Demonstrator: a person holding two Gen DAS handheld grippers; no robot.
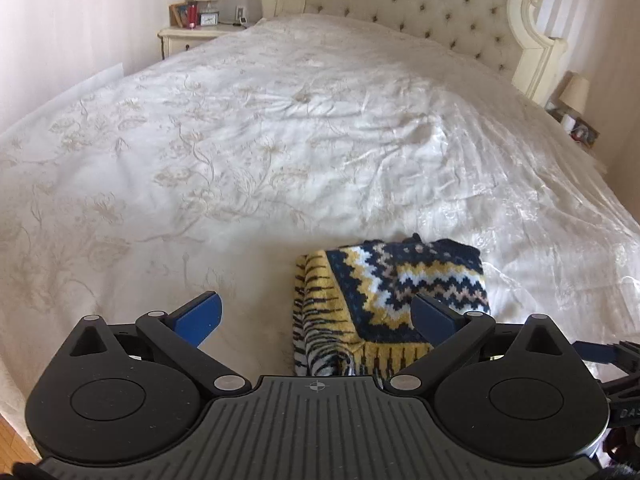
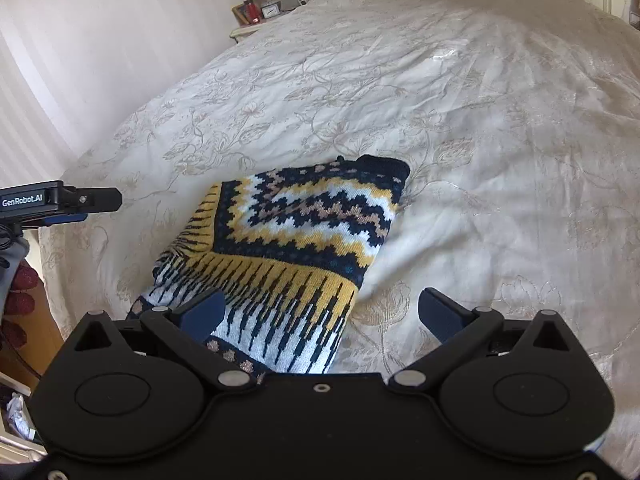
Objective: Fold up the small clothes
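Observation:
A small knitted sweater [image 1: 384, 296] in navy, yellow and white zigzags lies folded into a compact block on the white bedspread [image 1: 240, 152]. It also shows in the right wrist view [image 2: 296, 236]. My left gripper [image 1: 316, 314] is open and empty, just above the sweater's near left part. My right gripper [image 2: 320, 312] is open and empty, over the sweater's near right edge. The left gripper's body [image 2: 60, 200] shows at the left edge of the right wrist view.
A tufted cream headboard [image 1: 420, 4] stands at the far end of the bed. A nightstand [image 1: 192, 36] with a lamp, a clock and frames is at the far left. Another lamp [image 1: 574, 94] stands at the far right. Wooden floor [image 1: 16, 436] shows at the near left.

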